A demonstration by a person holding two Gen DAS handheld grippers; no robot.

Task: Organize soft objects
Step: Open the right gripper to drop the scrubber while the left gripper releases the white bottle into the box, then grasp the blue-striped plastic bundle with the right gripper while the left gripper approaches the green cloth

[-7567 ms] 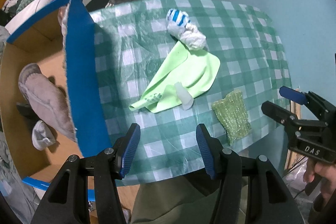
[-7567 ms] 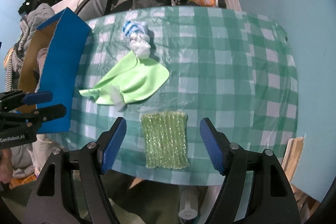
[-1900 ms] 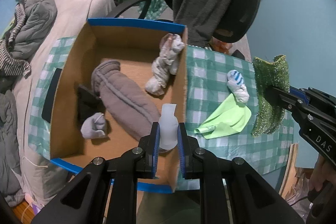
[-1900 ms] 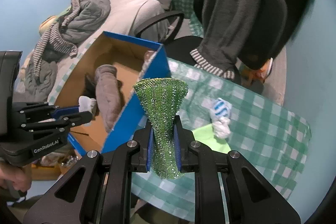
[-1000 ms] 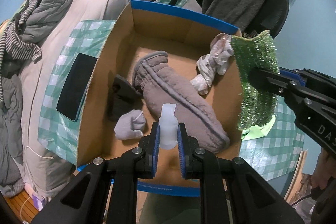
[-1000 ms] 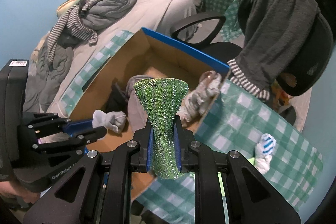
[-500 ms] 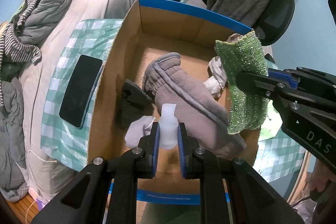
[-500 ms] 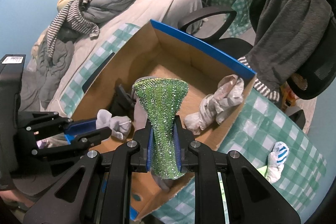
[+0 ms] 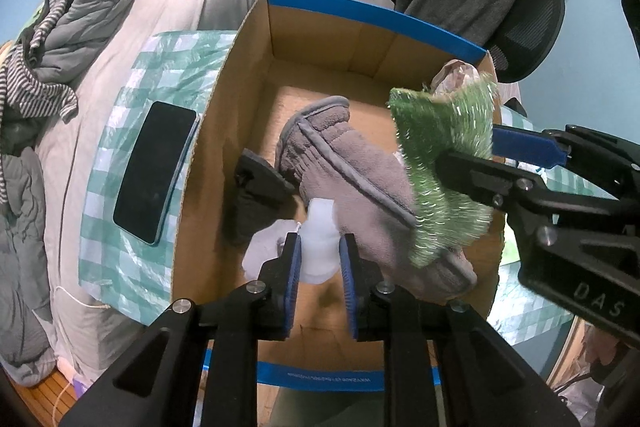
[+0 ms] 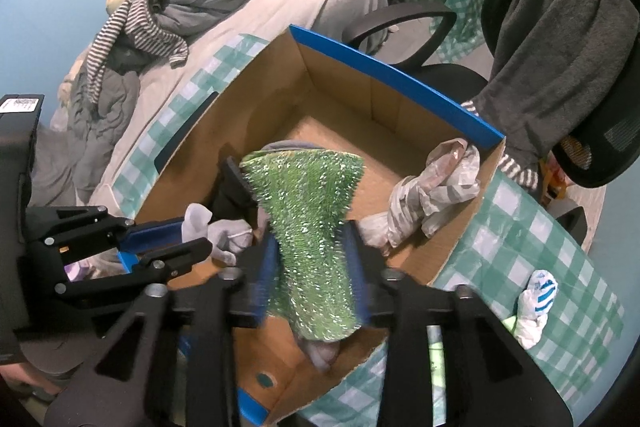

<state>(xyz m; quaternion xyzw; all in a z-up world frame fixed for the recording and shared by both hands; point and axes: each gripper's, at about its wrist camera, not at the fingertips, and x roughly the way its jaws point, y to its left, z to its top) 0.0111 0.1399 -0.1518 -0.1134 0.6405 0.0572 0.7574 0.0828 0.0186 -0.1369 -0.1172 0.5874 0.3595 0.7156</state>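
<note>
An open cardboard box (image 9: pixel 372 15) with blue rims lies below both grippers. My left gripper (image 9: pixel 319 247) points down into it with a small white soft piece (image 9: pixel 320 239) between its pads; its jaws are opening, and the pads still touch the piece. My right gripper (image 10: pixel 311 235) hangs over the box, its jaws opening. The sparkly green cloth (image 10: pixel 308 195) stands loose between the spread pads. In the left wrist view that green cloth (image 9: pixel 440 147) sags across the right gripper (image 9: pixel 470 153).
Inside the box lie a grey fleece slipper (image 9: pixel 352 167), a black item (image 9: pixel 256 195), a pale sock ball (image 10: pixel 228 231) and a crumpled plastic bag (image 10: pixel 432 183). A phone (image 9: pixel 154 171) lies left of the box. A blue-striped bag (image 10: pixel 534 299) sits on the checked table. An office chair (image 10: pixel 560 27) stands behind.
The right jaws have sprung apart, and the green cloth has come loose and spread between them. Both grippers shifted slightly further over the box. The left gripper still has the white piece.
</note>
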